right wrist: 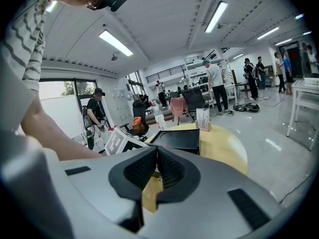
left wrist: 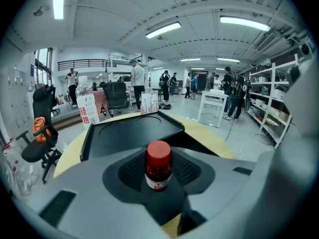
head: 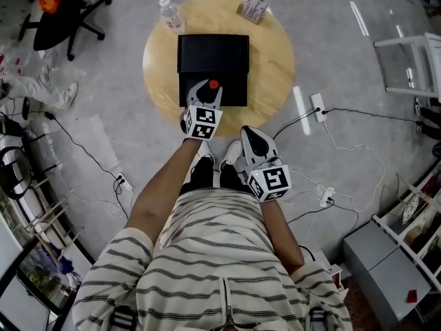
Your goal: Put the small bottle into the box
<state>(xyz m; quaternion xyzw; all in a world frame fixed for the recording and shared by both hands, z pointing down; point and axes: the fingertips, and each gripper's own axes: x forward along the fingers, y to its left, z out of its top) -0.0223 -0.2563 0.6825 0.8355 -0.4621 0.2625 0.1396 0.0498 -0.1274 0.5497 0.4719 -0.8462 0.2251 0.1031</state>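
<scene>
Red-capped small bottle [left wrist: 158, 166] | upright, clamped in left hand-held gripper [head: 205, 92] | over black box [head: 213, 52] | right hand-held gripper [right wrist: 156, 156] closed, empty

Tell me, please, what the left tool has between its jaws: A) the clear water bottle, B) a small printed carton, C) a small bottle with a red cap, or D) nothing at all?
C: the left gripper view shows the small bottle, red cap on top, standing upright between the pads of the left tool.
</scene>
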